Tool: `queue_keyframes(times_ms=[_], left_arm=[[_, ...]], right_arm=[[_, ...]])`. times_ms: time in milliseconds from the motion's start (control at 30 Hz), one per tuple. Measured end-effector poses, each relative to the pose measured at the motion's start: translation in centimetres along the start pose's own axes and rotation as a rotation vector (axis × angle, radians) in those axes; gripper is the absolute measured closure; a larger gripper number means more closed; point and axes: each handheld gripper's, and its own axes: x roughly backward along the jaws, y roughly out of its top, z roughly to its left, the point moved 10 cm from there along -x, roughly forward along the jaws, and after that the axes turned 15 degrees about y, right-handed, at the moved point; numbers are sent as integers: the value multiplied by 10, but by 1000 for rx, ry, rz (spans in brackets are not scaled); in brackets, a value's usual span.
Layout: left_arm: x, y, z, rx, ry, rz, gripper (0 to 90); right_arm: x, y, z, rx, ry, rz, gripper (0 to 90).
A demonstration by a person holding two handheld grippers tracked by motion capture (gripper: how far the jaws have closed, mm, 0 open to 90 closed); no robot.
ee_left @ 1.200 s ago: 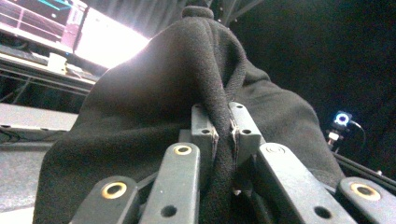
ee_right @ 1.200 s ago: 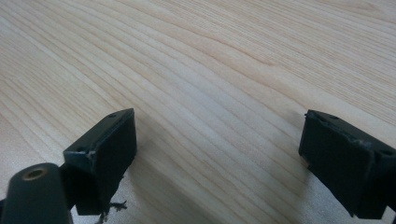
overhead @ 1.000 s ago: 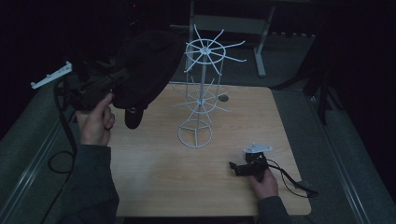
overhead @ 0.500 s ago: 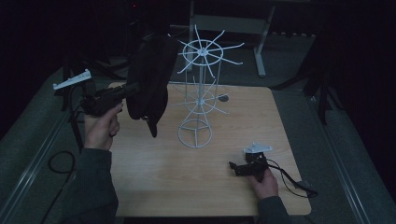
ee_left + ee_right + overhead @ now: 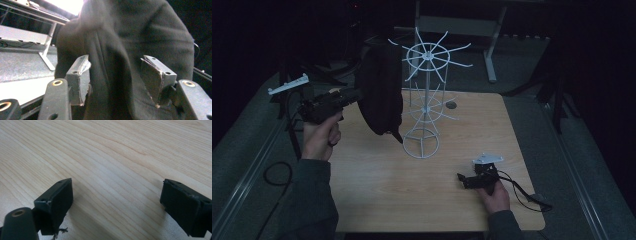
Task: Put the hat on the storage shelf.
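A black fabric hat [image 5: 380, 95] hangs upright over the table's far left, just left of a white wire rack [image 5: 426, 56] with radiating spokes. My left gripper [image 5: 358, 95] comes at it from the left at mid height, held in a raised hand. In the left gripper view the dark fleece of the hat [image 5: 130, 37] bulges between the half-closed jaws of the left gripper [image 5: 116, 75] and touches both pads. My right gripper [image 5: 462, 180] rests low on the wooden table [image 5: 377, 195] near the front right. The right gripper [image 5: 117, 202] stands open over bare wood.
The rack's ring base [image 5: 421, 144] stands mid-table. A small dark round spot [image 5: 451, 105] lies behind it. A cable [image 5: 524, 195] trails off the right gripper to the table's right edge. A grey metal frame [image 5: 489, 55] stands beyond the table, and a cable loop [image 5: 274, 172] lies on the floor at left.
My left gripper has carried the hat to the right and turned it upright, close against the rack's upper spokes. The right gripper has stayed in place.
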Motion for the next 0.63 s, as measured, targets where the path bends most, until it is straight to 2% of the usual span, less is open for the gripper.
queue_keyframes(times_ms=[133,300,633], left_arm=[[5,6,2,20,0,-22,380],[8,6,7,8,29,-23,358],[15,4,20,29,77,-40,349]], right_arm=[[0,0,0,0,0,0,109],[0,0,0,0,-1,0,109],[0,0,0,0,-1,0,109]])
